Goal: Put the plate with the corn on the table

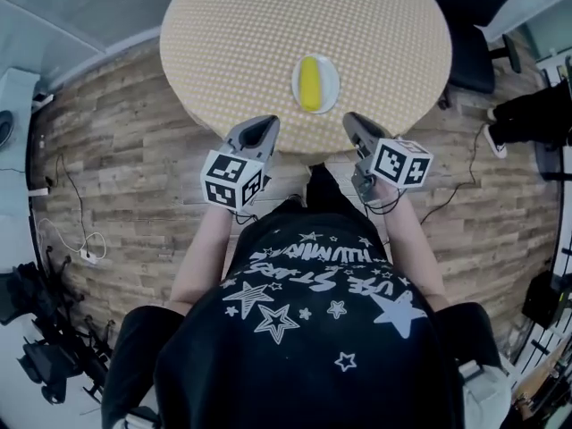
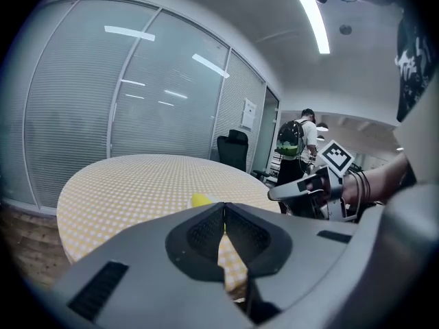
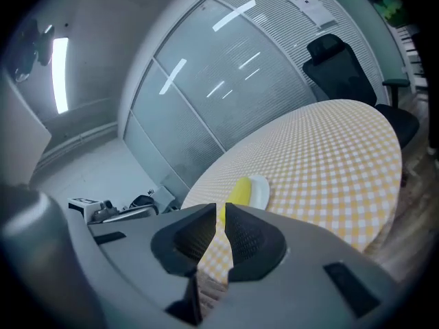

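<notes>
A white plate carrying a yellow corn cob rests on the round table with the yellow checked cloth, near its front edge. My left gripper hovers at the table's rim, left of the plate, shut and empty. At the rim right of the plate, my right gripper is also shut on nothing. The left gripper view has the corn just beyond the closed jaws and the right gripper off to the side. In the right gripper view, corn and plate lie past the jaws.
A black office chair stands at the table's far right. Glass partition walls run behind the table. A person with a backpack stands further back. Cables lie on the wooden floor at left.
</notes>
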A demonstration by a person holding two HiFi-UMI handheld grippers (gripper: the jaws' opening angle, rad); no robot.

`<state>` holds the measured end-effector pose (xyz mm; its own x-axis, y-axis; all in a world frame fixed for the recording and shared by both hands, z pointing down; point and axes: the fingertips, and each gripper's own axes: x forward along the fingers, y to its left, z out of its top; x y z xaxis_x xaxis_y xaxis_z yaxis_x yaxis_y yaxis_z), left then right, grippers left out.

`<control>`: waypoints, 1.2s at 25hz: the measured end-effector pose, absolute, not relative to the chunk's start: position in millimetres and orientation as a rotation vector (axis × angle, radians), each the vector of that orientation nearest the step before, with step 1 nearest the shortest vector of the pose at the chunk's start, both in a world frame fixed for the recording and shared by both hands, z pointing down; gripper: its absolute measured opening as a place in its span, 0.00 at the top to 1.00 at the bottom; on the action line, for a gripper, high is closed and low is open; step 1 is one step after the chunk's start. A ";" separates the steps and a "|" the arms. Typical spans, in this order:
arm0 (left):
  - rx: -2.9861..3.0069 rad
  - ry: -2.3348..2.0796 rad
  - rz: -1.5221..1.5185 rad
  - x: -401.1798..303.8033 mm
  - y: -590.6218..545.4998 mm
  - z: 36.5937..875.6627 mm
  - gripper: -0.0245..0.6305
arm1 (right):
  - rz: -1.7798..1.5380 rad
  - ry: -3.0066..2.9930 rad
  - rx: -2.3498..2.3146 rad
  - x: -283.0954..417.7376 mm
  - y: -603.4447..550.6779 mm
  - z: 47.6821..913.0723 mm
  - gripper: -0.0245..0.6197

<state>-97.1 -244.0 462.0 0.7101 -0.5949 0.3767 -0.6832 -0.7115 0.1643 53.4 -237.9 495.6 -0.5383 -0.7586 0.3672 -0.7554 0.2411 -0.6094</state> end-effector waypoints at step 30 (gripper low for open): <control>2.615 -1.140 0.424 -58.6 -139.3 411.9 0.95 | -0.966 2.556 -1.453 80.8 -122.2 422.8 0.89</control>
